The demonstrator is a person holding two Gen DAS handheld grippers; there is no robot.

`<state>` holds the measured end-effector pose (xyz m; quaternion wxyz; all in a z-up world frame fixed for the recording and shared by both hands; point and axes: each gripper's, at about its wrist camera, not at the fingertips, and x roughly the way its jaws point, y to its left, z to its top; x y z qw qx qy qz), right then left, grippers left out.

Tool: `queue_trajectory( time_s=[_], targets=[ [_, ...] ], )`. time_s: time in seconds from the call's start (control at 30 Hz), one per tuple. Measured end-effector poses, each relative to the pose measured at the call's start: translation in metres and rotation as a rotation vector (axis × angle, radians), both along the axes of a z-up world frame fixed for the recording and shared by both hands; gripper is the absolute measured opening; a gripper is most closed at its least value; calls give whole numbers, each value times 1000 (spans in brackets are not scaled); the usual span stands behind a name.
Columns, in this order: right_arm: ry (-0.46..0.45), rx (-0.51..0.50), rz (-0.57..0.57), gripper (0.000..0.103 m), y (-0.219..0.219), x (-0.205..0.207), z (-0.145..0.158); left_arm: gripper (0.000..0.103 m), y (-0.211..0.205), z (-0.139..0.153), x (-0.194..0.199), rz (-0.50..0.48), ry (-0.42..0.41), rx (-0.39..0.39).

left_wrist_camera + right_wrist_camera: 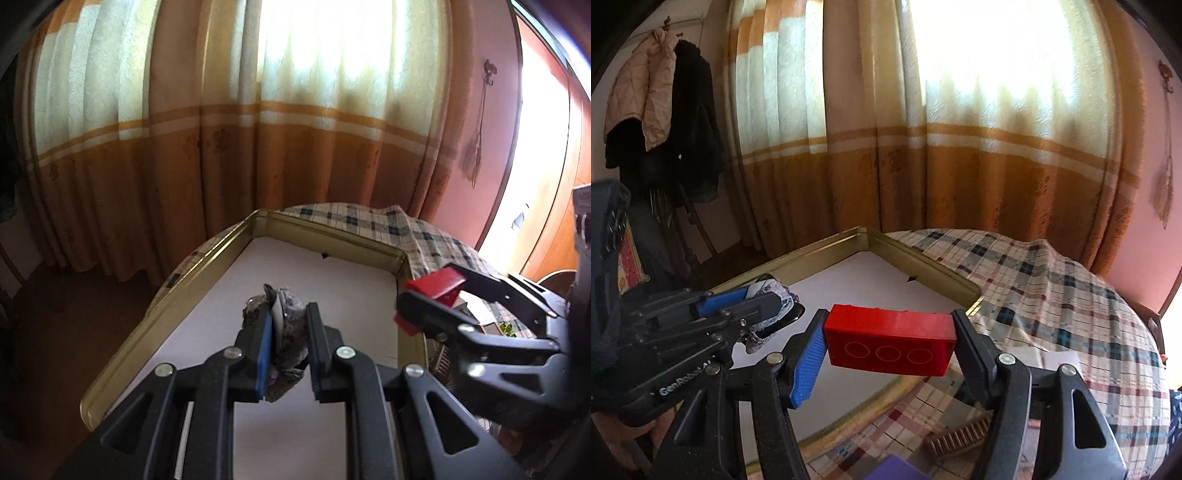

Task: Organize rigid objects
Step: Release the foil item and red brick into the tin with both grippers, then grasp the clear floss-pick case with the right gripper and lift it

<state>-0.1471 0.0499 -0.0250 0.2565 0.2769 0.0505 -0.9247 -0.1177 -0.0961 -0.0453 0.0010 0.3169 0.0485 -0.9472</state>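
Note:
My left gripper point(288, 314) is shut on a grey mottled object point(290, 332) with a white and black part. It hangs above the white floor of a gold-rimmed tray point(122, 354). To the right, my right gripper point(432, 291) holds a red box point(439, 284) over the tray's right rim. In the right wrist view, the right gripper point(890, 321) is shut on the ends of the red box point(890, 343), which bears three circles. There the left gripper point(764, 295) and the mottled object point(783, 299) are at the left, over the tray point(916, 273).
The tray lies on a table with a plaid cloth point(1052, 295). On the cloth near me lie a tan ridged piece point(960, 435), a purple item point(897, 469) and white paper point(1049, 360). Curtains point(923, 166) hang behind, and coats point(665, 110) at far left.

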Motion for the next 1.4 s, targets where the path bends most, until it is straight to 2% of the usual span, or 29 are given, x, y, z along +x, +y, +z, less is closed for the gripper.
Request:
queue_trajectory(
  time_s=[0.3, 0.5, 0.57, 0.6, 0.63, 0.67, 0.73, 0.77, 0.8, 0.97, 1.1, 1.2, 1.27, 1.4],
  targets=[
    [-61, 70, 45, 67, -31, -17, -17, 15, -13, 0, -21, 25, -100, -20],
    [-85, 87, 49, 67, -40, -21, -24, 16, -15, -1, -29, 23, -125, -31],
    [-86, 88, 45, 71, -41, -23, -25, 20, -15, -3, -32, 34, -130, -40],
    [-84, 89, 36, 79, -41, -24, -24, 20, -16, -2, -33, 37, -130, -37],
    [-83, 87, 31, 82, -41, -25, -24, 21, -17, -1, -33, 37, -126, -36],
    [-83, 81, 29, 82, -40, -26, -23, 23, -17, 0, -33, 38, -120, -38],
    [-81, 76, 29, 83, -38, -24, -21, 40, -18, 3, -30, 53, -105, -40],
    [-75, 76, 27, 82, -36, -22, -19, 56, -20, 6, -27, 71, -93, -36],
    [-67, 73, 27, 83, -33, -17, -15, 65, -22, 8, -22, 87, -78, -33],
    [-48, 48, 56, 83, -5, 15, 3, 76, -16, 18, 15, 107, 4, -14],
    [-8, 54, 42, 84, 44, 53, 10, 89, 4, 21, 33, 109, 44, -21],
    [-12, 48, -17, 84, 87, 71, 4, 91, 26, 23, 44, 82, 66, -40],
    [-11, 71, -70, 84, 114, 83, -6, 94, 36, 18, 54, 63, 71, -19],
    [-33, 104, -118, 84, 147, 98, -25, 95, 54, 0, 73, 39, 35, -4]
  ],
)
